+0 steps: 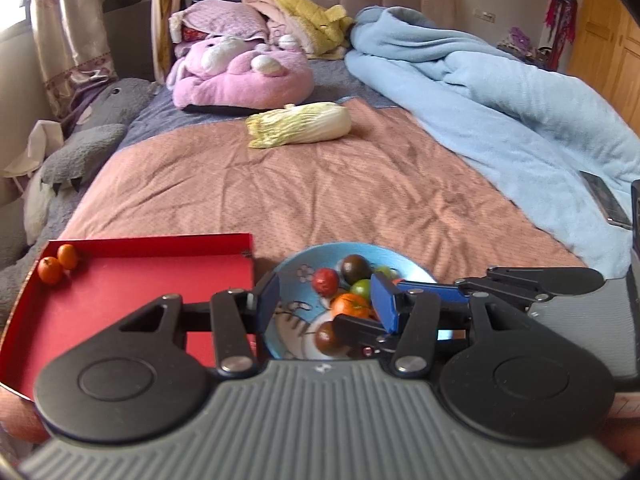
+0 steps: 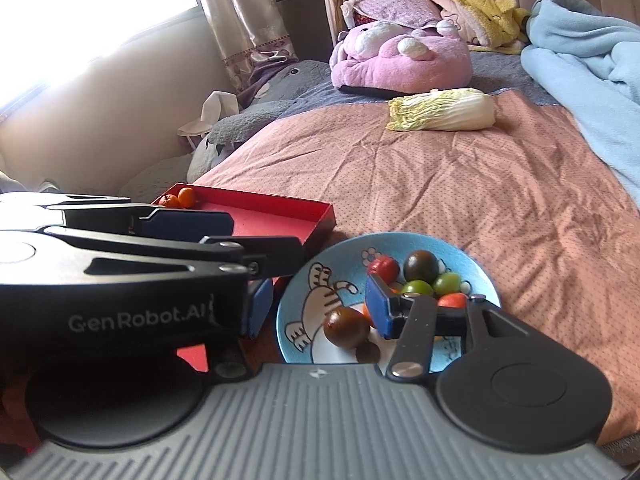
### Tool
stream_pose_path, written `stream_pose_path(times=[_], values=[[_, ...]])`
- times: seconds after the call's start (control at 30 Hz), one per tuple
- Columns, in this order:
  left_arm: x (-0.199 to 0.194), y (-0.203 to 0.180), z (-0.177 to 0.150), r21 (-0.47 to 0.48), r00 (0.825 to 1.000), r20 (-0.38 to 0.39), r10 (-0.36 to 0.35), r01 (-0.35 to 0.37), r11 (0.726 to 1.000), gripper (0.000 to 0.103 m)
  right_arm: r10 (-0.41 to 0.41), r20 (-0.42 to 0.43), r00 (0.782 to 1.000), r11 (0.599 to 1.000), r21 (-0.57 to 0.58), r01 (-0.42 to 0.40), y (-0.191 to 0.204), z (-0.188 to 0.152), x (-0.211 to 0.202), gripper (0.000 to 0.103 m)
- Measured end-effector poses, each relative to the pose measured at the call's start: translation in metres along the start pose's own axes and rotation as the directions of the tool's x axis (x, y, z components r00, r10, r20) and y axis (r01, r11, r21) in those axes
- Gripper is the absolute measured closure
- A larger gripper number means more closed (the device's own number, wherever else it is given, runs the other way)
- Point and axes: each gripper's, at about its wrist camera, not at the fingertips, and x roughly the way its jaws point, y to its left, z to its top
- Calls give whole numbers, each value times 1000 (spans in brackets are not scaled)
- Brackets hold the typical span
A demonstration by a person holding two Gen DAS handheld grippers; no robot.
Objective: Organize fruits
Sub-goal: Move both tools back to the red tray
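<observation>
A blue cartoon plate (image 1: 296, 276) (image 2: 304, 304) on the bed holds several small fruits: dark brown, red, green and an orange one (image 1: 351, 305). A red tray (image 1: 152, 280) (image 2: 272, 216) to its left holds two small oranges (image 1: 58, 264) (image 2: 178, 199) in its far corner. My left gripper (image 1: 326, 300) is open over the plate, blue pads on either side of the fruits. My right gripper (image 2: 318, 306) is open over the plate too, with a dark brown fruit (image 2: 346, 327) between its pads. The left gripper's body (image 2: 120, 280) hides the right gripper's left side.
A napa cabbage (image 1: 298, 124) (image 2: 442, 110) lies further up the pink bedspread. A blue blanket (image 1: 500, 92) is heaped on the right, plush toys (image 1: 240, 72) and pillows at the headboard. A phone (image 1: 606, 200) lies on the blanket's edge.
</observation>
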Motion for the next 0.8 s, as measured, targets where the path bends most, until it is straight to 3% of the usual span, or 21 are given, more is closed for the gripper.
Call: stream_pose_path(times=[0.43, 0.8], values=[[10, 62, -13, -118, 996, -38, 86, -90, 989, 50, 50, -63, 997, 997, -57, -53, 29, 14, 49, 45], [12, 127, -25, -218, 982, -50, 184, -190, 957, 50, 85, -96, 992, 987, -125, -97, 70, 27, 89, 45]])
